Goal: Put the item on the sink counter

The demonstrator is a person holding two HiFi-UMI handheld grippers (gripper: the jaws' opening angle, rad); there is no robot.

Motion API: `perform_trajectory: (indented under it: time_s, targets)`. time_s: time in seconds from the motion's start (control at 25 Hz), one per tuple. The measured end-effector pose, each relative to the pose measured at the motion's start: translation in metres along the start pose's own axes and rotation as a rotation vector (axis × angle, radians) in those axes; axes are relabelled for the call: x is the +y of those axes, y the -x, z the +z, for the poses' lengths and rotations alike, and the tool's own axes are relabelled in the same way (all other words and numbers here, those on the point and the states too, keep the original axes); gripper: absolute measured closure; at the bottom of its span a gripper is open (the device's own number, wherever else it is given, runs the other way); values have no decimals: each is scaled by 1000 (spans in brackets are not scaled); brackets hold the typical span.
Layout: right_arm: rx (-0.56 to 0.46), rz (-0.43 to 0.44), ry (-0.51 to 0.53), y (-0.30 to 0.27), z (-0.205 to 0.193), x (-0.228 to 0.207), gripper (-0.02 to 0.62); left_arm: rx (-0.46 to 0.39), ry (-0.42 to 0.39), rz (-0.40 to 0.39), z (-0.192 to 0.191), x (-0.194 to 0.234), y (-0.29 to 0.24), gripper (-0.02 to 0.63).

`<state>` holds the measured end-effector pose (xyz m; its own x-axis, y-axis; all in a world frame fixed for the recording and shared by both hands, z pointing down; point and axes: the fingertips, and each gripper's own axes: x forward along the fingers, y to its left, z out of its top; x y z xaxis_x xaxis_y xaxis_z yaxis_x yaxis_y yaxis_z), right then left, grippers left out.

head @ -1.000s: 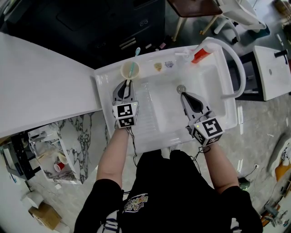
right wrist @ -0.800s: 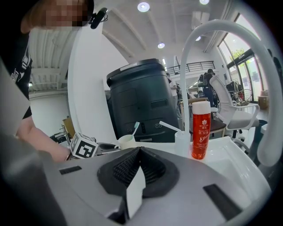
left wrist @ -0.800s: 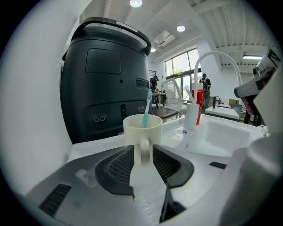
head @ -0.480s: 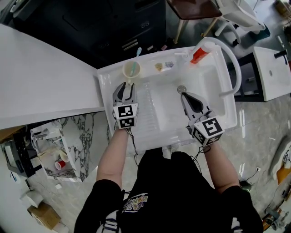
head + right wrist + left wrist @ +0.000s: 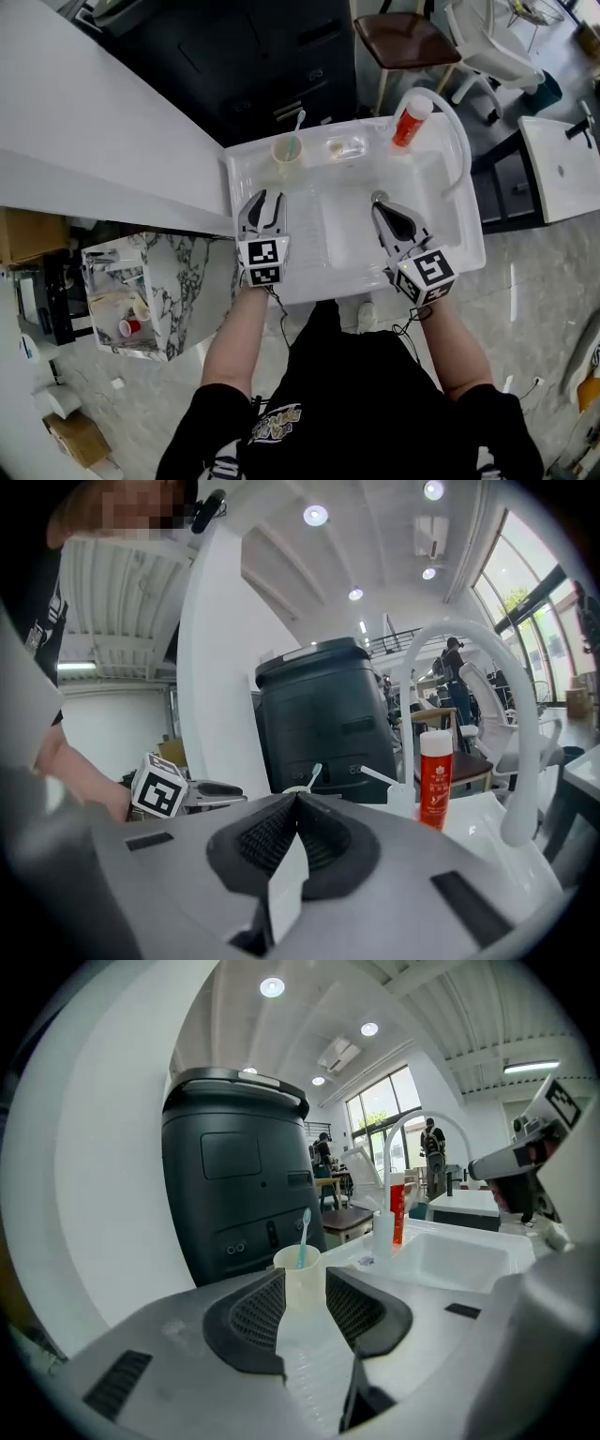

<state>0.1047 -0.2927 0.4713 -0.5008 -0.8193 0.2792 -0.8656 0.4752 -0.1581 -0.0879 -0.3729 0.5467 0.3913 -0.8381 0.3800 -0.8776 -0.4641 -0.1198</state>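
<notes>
cup (image 5: pixel 287 150): upright, toothbrush (image 5: pixel 296 127) inside, standing on the sink counter (image 5: pixel 246 171) at its back left.
left gripper (image 5: pixel 265 199): jaws wide, empty; cup straight ahead, just past the tips, untouched.
right gripper (image 5: pixel 379 200): jaws together, empty, farther from the cup.

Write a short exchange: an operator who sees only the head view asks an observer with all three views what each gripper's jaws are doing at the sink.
Operator: Is the left gripper gripping the cup?
Observer: No. Its own view shows the jaws apart and the pads touching nothing. The cup stands just ahead of their tips.
Operator: And the right gripper?
Observer: Its own view shows its jaws pressed together with nothing between them.
</notes>
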Motion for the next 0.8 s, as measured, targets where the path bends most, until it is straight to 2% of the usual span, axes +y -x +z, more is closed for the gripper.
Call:
perform_trajectory:
  time_s: [0.2,0.52,0.64,0.8]
  targets:
    - [-42,54,27,24,7,13,541,-45,-7,5,24,-27,55,474]
    - [-82,135,67,83,11,41,541,-141,12,55,54,-83,155,535]
    - [-76,169,90,103,8,53,541,-161,22,86,56,-102,186,573]
    - [-71,211,96,119,1,69,541,-154,55,83,49,-126,217,586]
